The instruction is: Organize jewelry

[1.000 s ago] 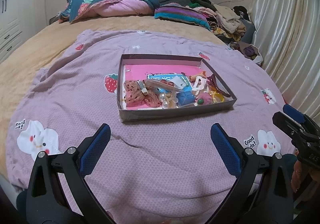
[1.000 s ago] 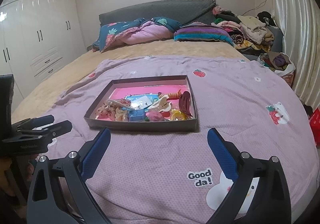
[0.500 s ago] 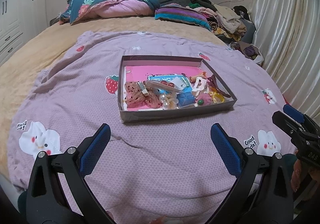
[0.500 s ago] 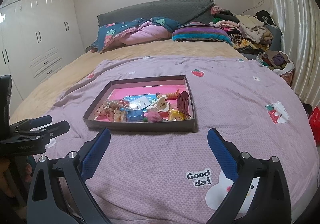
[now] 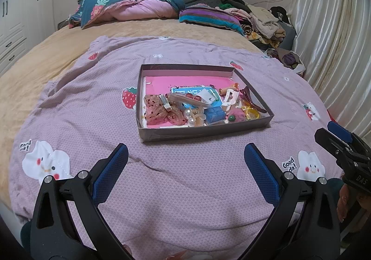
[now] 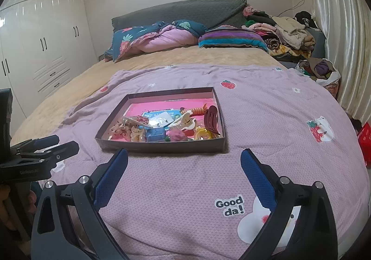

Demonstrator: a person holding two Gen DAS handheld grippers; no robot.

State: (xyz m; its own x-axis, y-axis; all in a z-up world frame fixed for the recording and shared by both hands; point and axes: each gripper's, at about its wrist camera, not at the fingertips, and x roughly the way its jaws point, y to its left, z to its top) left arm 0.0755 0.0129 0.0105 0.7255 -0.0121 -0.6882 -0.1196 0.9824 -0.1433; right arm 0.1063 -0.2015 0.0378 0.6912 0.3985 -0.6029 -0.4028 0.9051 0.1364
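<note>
Left wrist view takes in the bed first: a lilac quilt [image 5: 185, 178] printed with strawberries and cartoon faces spreads under and ahead of both tools. Ahead of the left gripper [image 5: 185, 160], near the middle of that quilt, sits a shallow dark box [image 5: 204, 131] with a pink floor. The right gripper [image 6: 184, 164] faces the same box [image 6: 162, 146] from a little to its right, so the near wall lies just beyond its fingertips and slightly left. Both grippers hang released, jaws spread wide with nothing between them, above bare quilt short of the box.

Inside, the jewelry is heaped toward the near wall, the far pink floor mostly bare. From the left gripper's side, a sequinned mesh bow [image 5: 160, 110] lies front-left, a blue card [image 5: 197, 95] behind centre, a dark red claw clip [image 5: 251, 98] along the right wall, a small blue case [image 5: 215, 116] near the front, and pearl beads [image 5: 192, 117] beside it.

Whether this pile is sorted or awaiting sorting cannot be judged; the pieces overlap and touch.

Risks, as I judge them: the quilt is soft, so pressing on the box wall could tip or slide it. Closing wide jaws into the tangle could catch two pieces together, drag the bow's mesh, or flick beads over the low wall.
</note>
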